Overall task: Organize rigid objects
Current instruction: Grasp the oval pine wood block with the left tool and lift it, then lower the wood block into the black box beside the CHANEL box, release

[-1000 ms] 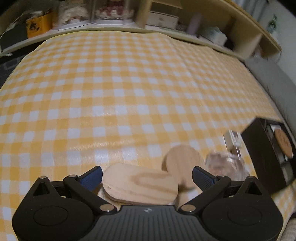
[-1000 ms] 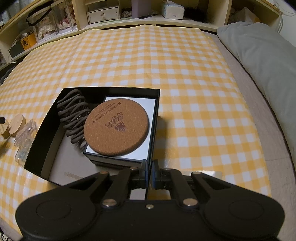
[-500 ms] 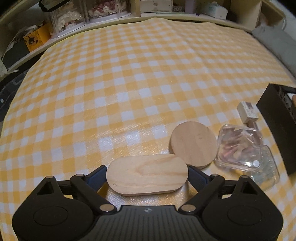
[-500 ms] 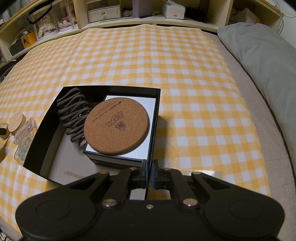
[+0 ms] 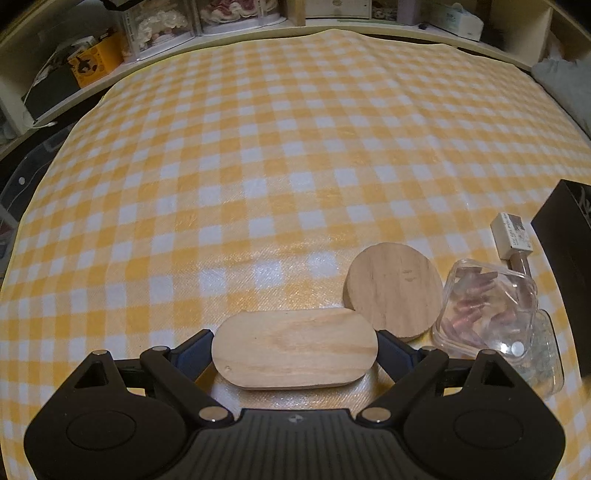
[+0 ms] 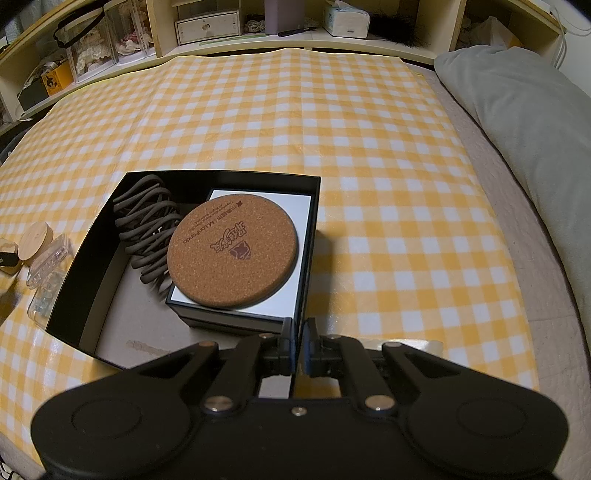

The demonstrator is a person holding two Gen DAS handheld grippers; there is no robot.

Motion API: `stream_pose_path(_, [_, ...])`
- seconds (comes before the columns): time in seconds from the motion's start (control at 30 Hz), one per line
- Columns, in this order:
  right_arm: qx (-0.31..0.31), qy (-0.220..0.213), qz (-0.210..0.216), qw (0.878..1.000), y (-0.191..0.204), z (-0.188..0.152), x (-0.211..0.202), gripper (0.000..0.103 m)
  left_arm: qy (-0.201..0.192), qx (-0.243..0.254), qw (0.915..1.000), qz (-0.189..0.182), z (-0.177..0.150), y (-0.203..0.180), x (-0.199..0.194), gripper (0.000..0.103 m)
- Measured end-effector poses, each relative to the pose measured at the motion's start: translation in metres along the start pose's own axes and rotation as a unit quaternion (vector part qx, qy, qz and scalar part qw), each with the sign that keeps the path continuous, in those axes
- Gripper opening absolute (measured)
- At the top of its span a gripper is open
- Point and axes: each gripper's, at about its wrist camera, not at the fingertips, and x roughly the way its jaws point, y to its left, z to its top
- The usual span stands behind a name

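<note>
My left gripper (image 5: 294, 354) is shut on an oval wooden block (image 5: 294, 352), held by its two ends just above the checked cloth. A round wooden disc (image 5: 394, 290) lies right behind it. A clear plastic case (image 5: 487, 310) lies to the disc's right. My right gripper (image 6: 299, 349) is shut on the near wall of an open black box (image 6: 312, 236). In the box are a cork coaster (image 6: 232, 249) on a white-topped box and a coiled dark cable (image 6: 147, 227).
A small white plug (image 5: 511, 236) lies beside the black box's wall (image 5: 565, 254). The yellow checked cloth (image 6: 332, 122) covers the bed. A grey pillow (image 6: 517, 110) lies at the right. Shelves with boxes (image 6: 207, 24) run along the back.
The left gripper has closed on the oval block and lifted and tilted, so its view looks more steeply down. The right gripper has stayed on the box wall.
</note>
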Motion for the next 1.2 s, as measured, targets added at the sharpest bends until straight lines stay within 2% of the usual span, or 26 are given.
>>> stream_pose_path(0.2, [0.002, 0.0, 0.002, 1.0, 0.0, 0.0, 0.0, 0.005, 0.004, -0.008, 0.9999, 0.014, 0.008, -0.006, 0.0, 0.092])
stream_pose_path(0.33, [0.009, -0.001, 0.005, 1.0, -0.002, 0.001, -0.001, 0.005, -0.012, -0.036, 0.9992, 0.013, 0.017, 0.003, -0.018, 0.092])
stream_pose_path(0.43, [0.015, -0.002, 0.007, 1.0, -0.004, 0.001, -0.001, 0.004, -0.032, -0.066, 0.9973, -0.003, 0.025, 0.006, -0.036, 0.092])
stream_pose_path(0.53, [0.019, -0.002, 0.008, 1.0, -0.005, 0.001, -0.002, 0.004, -0.057, -0.091, 0.9934, -0.04, 0.033, 0.001, -0.058, 0.092])
stream_pose_path(0.67, [0.027, 0.0, 0.011, 1.0, -0.005, 0.001, -0.003, 0.004, -0.081, -0.1, 0.9862, -0.104, 0.037, -0.024, -0.084, 0.092])
stream_pose_path(0.8, [0.031, 0.0, 0.012, 0.999, -0.007, 0.001, -0.004, 0.004, -0.084, -0.096, 0.976, -0.177, 0.035, -0.068, -0.1, 0.092])
stream_pose_path(0.97, [0.033, 0.0, 0.014, 0.999, -0.008, 0.001, -0.004, 0.004, -0.071, -0.071, 0.9628, -0.251, 0.027, -0.136, -0.112, 0.092])
stream_pose_path(1.03, [0.034, -0.001, 0.015, 0.999, -0.009, 0.001, -0.004, 0.004, -0.065, -0.05, 0.9604, -0.266, 0.023, -0.163, -0.111, 0.092])
stream_pose_path(1.2, [0.038, -0.002, 0.017, 0.999, -0.01, 0.001, -0.005, 0.005, -0.058, -0.007, 0.9599, -0.274, 0.009, -0.214, -0.104, 0.092])
